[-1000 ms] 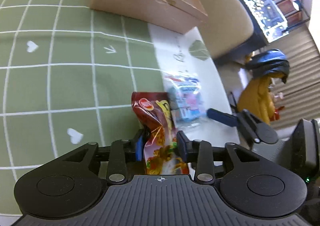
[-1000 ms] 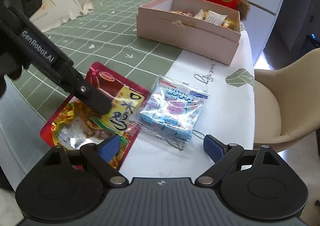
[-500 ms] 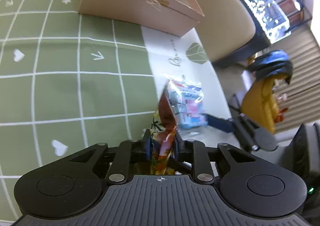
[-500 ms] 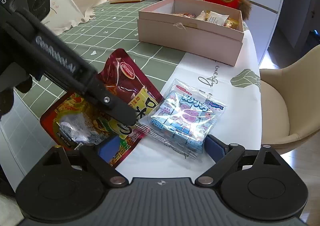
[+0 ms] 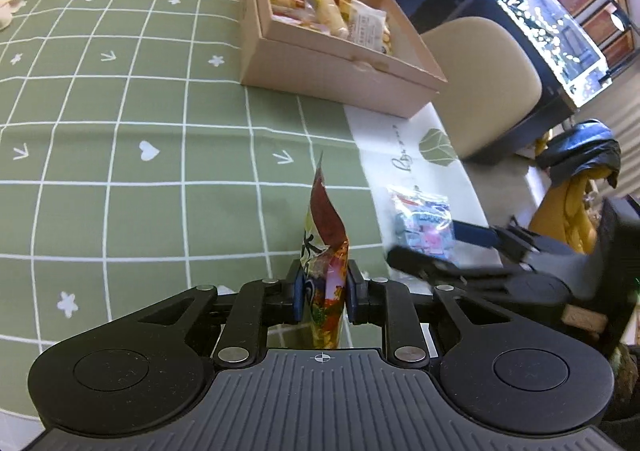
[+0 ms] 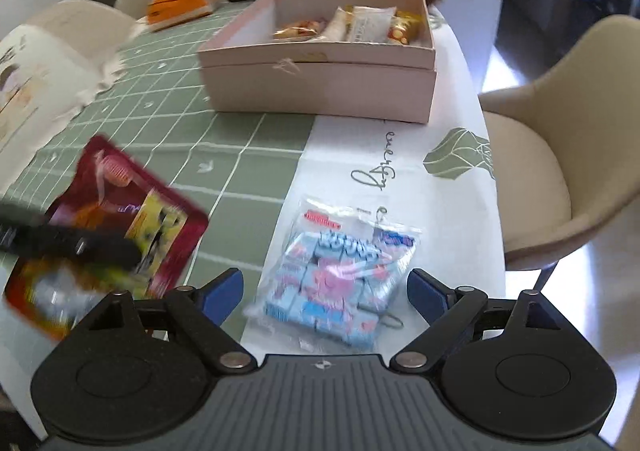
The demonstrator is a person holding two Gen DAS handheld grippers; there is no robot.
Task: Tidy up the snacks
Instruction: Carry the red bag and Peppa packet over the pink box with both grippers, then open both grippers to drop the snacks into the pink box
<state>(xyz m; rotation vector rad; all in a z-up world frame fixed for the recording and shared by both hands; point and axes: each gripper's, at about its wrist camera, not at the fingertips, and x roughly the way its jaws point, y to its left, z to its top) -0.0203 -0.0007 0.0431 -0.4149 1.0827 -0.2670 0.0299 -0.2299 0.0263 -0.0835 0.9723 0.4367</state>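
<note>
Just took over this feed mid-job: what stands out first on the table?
The left tongs are shut on a red snack pouch, held up on edge above the green tablecloth. The right tongs, which have just been closing, straddle a blue candy bag without pressing it. Behind sits an open pink box of snacks.

A home dining room.
My desk (image 5: 120,111) wears a green checked cloth; beige chair (image 6: 560,155) beside it, lit aquarium (image 5: 552,31) beyond.
</note>
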